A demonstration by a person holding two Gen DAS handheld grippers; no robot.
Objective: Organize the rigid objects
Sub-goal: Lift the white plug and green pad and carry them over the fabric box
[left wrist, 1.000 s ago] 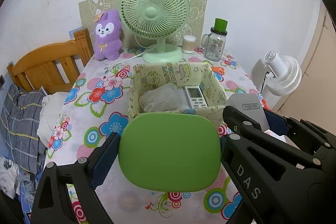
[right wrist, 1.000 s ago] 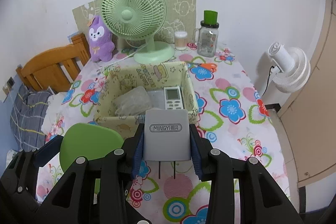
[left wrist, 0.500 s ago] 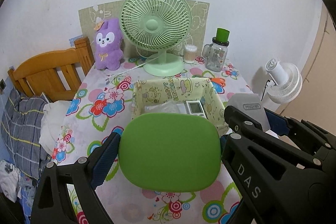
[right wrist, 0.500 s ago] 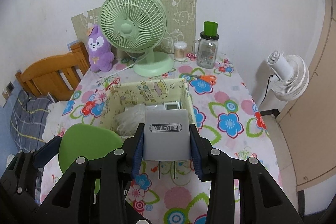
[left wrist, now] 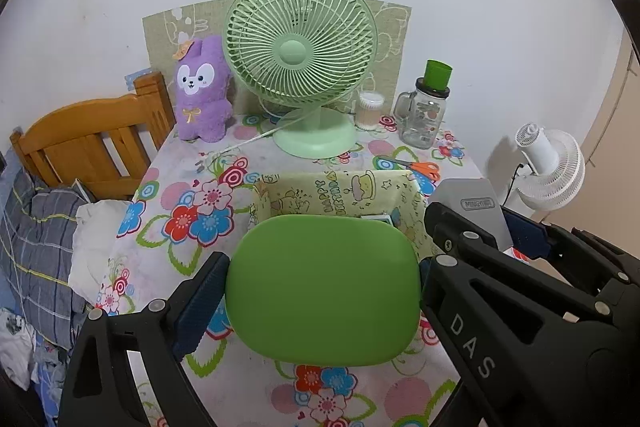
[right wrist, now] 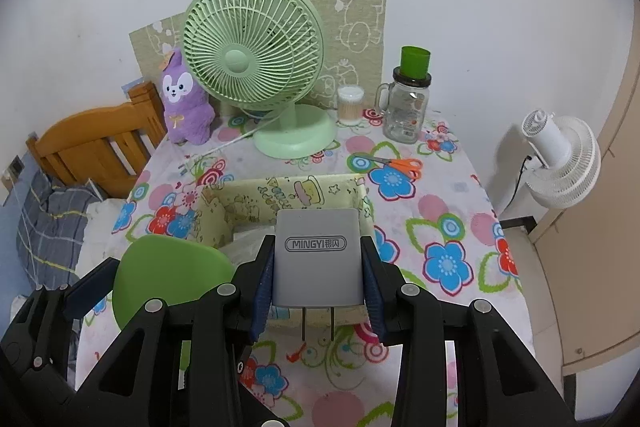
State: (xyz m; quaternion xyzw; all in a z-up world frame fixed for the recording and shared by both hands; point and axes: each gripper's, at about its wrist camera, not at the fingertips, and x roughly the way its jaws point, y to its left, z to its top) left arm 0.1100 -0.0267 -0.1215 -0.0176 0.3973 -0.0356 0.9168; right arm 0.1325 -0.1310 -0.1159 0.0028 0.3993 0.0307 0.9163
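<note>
My left gripper (left wrist: 322, 287) is shut on a flat green rounded case (left wrist: 322, 289), held above the flowered table (left wrist: 188, 195); the case hides most of what lies behind it. My right gripper (right wrist: 317, 269) is shut on a grey plug charger (right wrist: 318, 257), prongs pointing down. The charger (left wrist: 474, 211) and right gripper also show at the right of the left wrist view. A yellow cartoon-print box (right wrist: 280, 197) stands open just beyond both held things, with a remote (left wrist: 378, 218) and a clear plastic bag (right wrist: 250, 239) inside, mostly hidden.
At the back stand a green desk fan (left wrist: 302, 67), a purple plush (left wrist: 200, 91), a cotton-swab jar (left wrist: 370, 111) and a glass mug jar with green lid (left wrist: 426, 111). Orange scissors (right wrist: 396, 163) lie behind the box. A wooden bed frame (left wrist: 88, 143) is left, a white fan (right wrist: 560, 159) right.
Both grippers have drawn back from the box and risen slightly, still holding their things. The box now sits farther away and its contents are more hidden; scissors have come into view.
</note>
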